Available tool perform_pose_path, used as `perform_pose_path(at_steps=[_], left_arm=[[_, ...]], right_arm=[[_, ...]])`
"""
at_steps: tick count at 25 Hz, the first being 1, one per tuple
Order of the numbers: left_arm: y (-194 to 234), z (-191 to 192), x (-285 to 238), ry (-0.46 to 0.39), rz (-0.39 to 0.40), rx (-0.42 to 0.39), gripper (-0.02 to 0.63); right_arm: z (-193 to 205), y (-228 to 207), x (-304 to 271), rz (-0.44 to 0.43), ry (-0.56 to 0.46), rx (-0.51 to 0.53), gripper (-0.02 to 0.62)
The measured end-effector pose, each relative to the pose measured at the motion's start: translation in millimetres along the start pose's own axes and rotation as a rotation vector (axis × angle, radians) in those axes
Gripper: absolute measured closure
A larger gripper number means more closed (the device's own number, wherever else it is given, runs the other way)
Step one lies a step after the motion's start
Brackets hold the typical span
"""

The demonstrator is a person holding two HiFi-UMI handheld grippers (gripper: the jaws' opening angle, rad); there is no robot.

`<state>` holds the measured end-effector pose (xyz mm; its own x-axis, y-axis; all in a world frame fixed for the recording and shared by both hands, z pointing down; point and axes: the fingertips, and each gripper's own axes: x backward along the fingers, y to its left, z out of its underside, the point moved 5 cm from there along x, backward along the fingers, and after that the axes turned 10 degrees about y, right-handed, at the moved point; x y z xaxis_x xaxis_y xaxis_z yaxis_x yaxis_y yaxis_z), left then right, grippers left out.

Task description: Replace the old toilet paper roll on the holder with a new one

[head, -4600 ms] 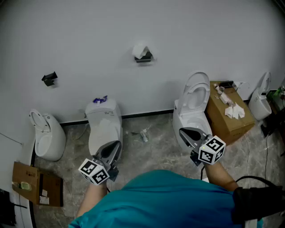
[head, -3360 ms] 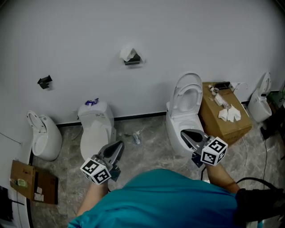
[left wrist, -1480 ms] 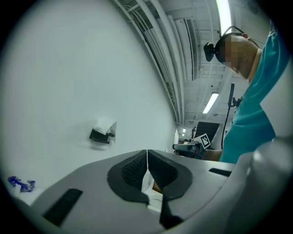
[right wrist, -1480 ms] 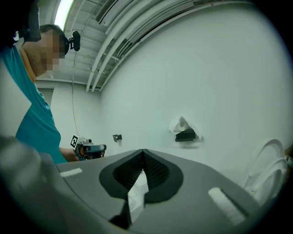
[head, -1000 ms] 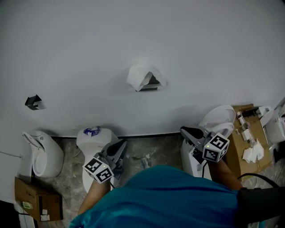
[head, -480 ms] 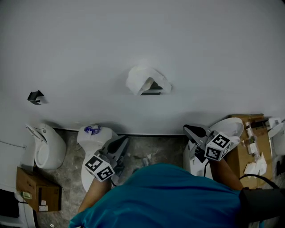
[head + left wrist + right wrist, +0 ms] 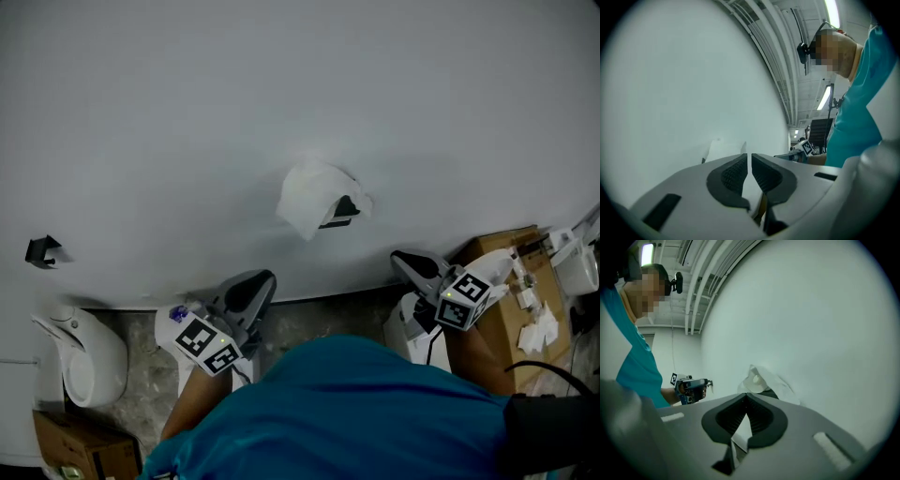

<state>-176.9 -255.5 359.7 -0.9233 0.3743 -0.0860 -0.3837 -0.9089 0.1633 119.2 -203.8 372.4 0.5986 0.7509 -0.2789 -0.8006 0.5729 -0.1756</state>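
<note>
Now facing plain white wall [image 7: 187,112]. Up on it, hanging from small black metal wall holder [image 7: 343,212]: ragged white toilet paper roll [image 7: 314,199], rumpled loose sheet drooping left of the holder.

Below and left of the roll, well apart from it: grey two-jaw left gripper [image 7: 253,281] with black-and-white marker cube, pointing toward the wall. In left gripper view, jaws pressed to a hairline slit, gripping nothing. Pale toilet paper roll [image 7: 724,150] showing just past the tips against the wall.

Below and right of the roll, also apart from it: matching grey right gripper [image 7: 405,261], tips aimed at the wall. In right gripper view, closed too, pad tips touching, empty. Roll and dark holder ahead of the tips, untouched.

Down at floor level: white ceramic toilet [image 7: 80,352] at left, second white toilet [image 7: 401,328] under the right gripper, brown cardboard box [image 7: 511,314] with white scraps just beside it. Far left on the wall, small black bracket [image 7: 42,251]. Along the bottom edge, teal shirt [image 7: 356,412].
</note>
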Motion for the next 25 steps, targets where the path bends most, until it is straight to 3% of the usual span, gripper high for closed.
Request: perform_pose_path(at_steps=[4, 9, 12, 16, 18, 25], left_arm=[[42, -16, -8, 0.000, 0.055, -0.006, 0.591], [67, -25, -27, -0.005, 0.089, 0.015, 0.586], [69, -30, -40, -0.004, 0.074, 0.025, 0.501], [67, -40, -67, 0.026, -0.026, 0.005, 0.404], [64, -40, -83, 0.052, -0.086, 0.019, 0.310], [56, -42, -121, 0.131, -0.271, 0.065, 0.127]], right_arm=[[-6, -3, -25, 0.067, 0.021, -0.026, 0.592], [-6, -9, -40, 0.086, 0.067, -0.026, 0.592], [-8, -23, -40, 0.073, 0.076, -0.017, 0.592], [-12, -54, -33, 0.013, 0.073, 0.007, 0.592], [-12, -68, -25, -0.022, 0.075, 0.022, 0.592], [-12, -112, -10, -0.137, 0.075, 0.044, 0.592]])
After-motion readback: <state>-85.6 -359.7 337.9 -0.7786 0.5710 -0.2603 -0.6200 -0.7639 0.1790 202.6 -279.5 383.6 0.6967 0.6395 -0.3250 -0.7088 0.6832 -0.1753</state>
